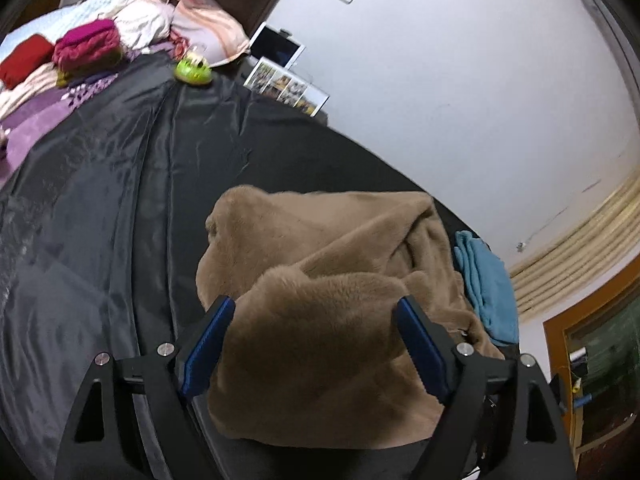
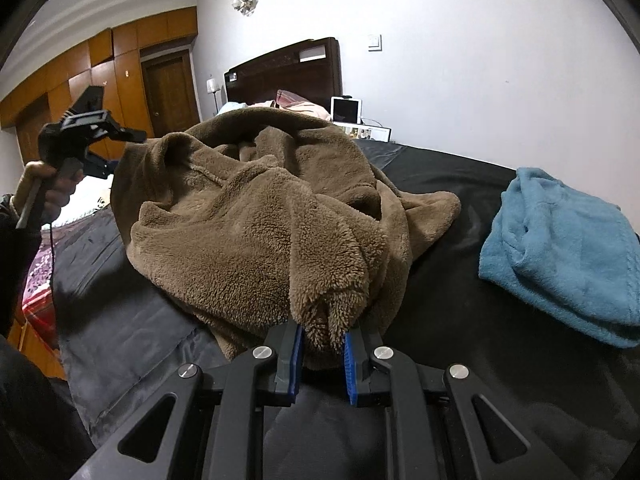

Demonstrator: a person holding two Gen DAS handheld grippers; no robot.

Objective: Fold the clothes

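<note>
Right hand-held gripper (image 2: pixel 322 334) pinching brown fleece (image 2: pixel 256 216), no legible writing

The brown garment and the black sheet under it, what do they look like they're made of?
Brown garment: looks like thick plush fleece, matte, with a fuzzy curly pile; the right tool pinches a fold of it.
Black sheet: seems a thin, smooth synthetic or satin-like fabric, going by its slight sheen and fine creases.
</note>
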